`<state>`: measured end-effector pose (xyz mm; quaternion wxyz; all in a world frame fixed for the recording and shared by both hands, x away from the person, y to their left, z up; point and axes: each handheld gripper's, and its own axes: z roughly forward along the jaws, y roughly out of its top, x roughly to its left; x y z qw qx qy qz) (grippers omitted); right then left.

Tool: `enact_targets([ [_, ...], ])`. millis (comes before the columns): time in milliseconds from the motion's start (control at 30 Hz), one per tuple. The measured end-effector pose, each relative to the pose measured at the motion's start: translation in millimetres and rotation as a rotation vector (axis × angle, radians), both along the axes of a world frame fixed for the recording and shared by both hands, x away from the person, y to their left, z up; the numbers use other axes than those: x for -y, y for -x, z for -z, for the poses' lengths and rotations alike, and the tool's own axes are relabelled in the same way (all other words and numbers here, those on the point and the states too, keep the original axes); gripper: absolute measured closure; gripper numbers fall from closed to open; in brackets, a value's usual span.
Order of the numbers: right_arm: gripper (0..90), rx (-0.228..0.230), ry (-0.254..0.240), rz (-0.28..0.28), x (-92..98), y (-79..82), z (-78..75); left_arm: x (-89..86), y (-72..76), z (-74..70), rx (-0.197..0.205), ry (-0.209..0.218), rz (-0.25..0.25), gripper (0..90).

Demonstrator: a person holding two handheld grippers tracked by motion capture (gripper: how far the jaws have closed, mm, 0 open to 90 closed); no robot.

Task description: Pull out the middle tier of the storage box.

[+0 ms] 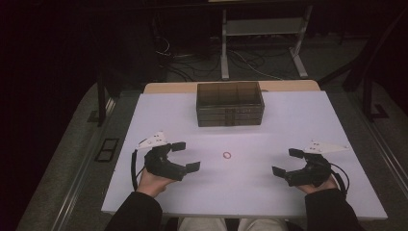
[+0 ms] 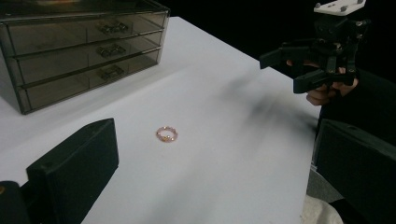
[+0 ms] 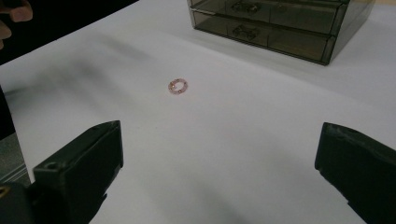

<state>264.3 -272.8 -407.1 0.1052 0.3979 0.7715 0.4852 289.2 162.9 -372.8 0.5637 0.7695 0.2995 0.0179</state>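
A small pink beaded ring (image 1: 227, 155) lies flat on the white table (image 1: 269, 120), midway between the two grippers. It also lies ahead of the left gripper's jaws as the beaded ring (image 2: 166, 134) and ahead of the right gripper's jaws as the ring (image 3: 178, 86). My left gripper (image 1: 185, 156) rests at the table's left front, open and holding nothing. At the right front my right gripper (image 1: 287, 161) is open too, its jaws wide apart. From the left gripper view the right gripper (image 2: 288, 71) shows across the table. A smoky transparent drawer box (image 1: 230, 103) stands at the back centre, drawers closed.
The drawer box (image 2: 84, 51) has three stacked drawers with small handles; it also appears as the box (image 3: 280, 23) in the right gripper view. Beyond the table's far edge stand a metal frame (image 1: 262, 38) and cables (image 1: 192, 60) on the floor.
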Motion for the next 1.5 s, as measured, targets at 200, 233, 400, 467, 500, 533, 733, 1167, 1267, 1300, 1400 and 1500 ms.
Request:
enact_targets([
  [200, 0.4, 0.004, 0.005, -0.002, -0.7, -0.1, 0.3, 4.4, -6.2, -2.9, -0.011, -0.007, 0.004, 0.0],
  [233, 0.4, 0.004, 0.005, -0.002, -0.7, -0.1, 0.3, 5.1, -7.5, -3.3, -0.014, -0.007, 0.006, 0.0],
  [400, 0.4, 0.004, 0.008, -0.003, -1.0, -0.2, 0.4, 9.4, -13.2, -6.6, -0.022, -0.005, 0.009, 0.0],
  [467, 0.4, 0.004, 0.009, -0.004, -1.1, -0.4, 0.4, 11.9, -15.1, -8.3, -0.024, -0.006, 0.010, 0.0],
  [500, 0.5, 0.004, 0.009, -0.004, -1.2, -0.4, 0.4, 13.2, -16.1, -9.0, -0.022, -0.007, 0.013, 0.0],
  [533, 0.5, 0.004, 0.009, -0.004, -1.3, -0.4, 0.4, 14.5, -17.0, -9.8, -0.022, -0.007, 0.013, 0.0],
  [733, 0.4, 0.004, 0.010, -0.004, -1.2, -0.3, 0.2, 20.6, -21.8, -11.3, -0.027, -0.001, 0.013, 0.0],
  [1167, 0.4, 0.003, 0.011, -0.004, -1.5, -0.4, 0.4, 29.9, -37.0, -12.0, -0.050, 0.003, 0.000, 0.0],
  [1267, 0.4, 0.003, 0.012, -0.004, -1.5, -0.4, 0.4, 30.9, -40.4, -10.8, -0.055, 0.005, -0.005, 0.0],
  [1300, 0.5, 0.002, 0.013, -0.004, -1.7, -0.3, 0.4, 31.3, -41.3, -10.4, -0.059, 0.007, -0.008, 0.0],
  [1400, 0.4, 0.002, 0.013, -0.005, -1.8, -0.3, 0.5, 31.7, -44.9, -9.1, -0.068, 0.012, -0.014, 0.0],
  [1500, 0.4, 0.001, 0.013, -0.006, -1.7, -0.2, 0.4, 31.9, -48.7, -8.2, -0.079, 0.019, -0.023, 0.0],
])
